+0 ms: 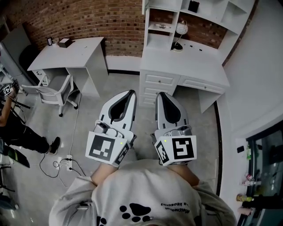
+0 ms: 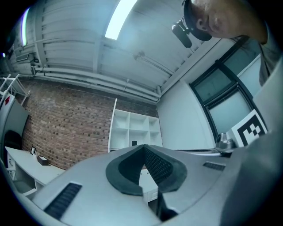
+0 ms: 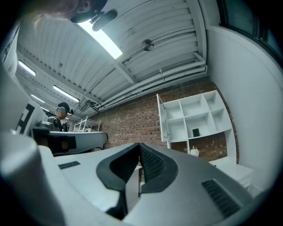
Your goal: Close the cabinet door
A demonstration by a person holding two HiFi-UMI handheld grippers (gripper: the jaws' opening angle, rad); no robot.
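The white shelf cabinet (image 1: 194,17) stands on a white desk against the brick wall, well ahead of me. Its narrow door (image 3: 161,118) hangs open at the unit's left edge and shows as a thin strip (image 1: 145,6) in the head view. Both grippers float side by side over the floor, short of the desk and pointing at it. My left gripper (image 1: 131,92) has its jaws together with nothing between them; the cabinet (image 2: 135,130) sits just above its tips (image 2: 142,148). My right gripper (image 1: 160,93) is likewise shut and empty (image 3: 139,145).
The desk (image 1: 177,59) has drawers in its front and a small lamp (image 1: 180,28) in a lower cubby. A second white desk (image 1: 66,55) and a chair (image 1: 55,92) stand at left. A person (image 1: 13,128) is at the far left. A power strip with cable (image 1: 66,163) lies on the floor.
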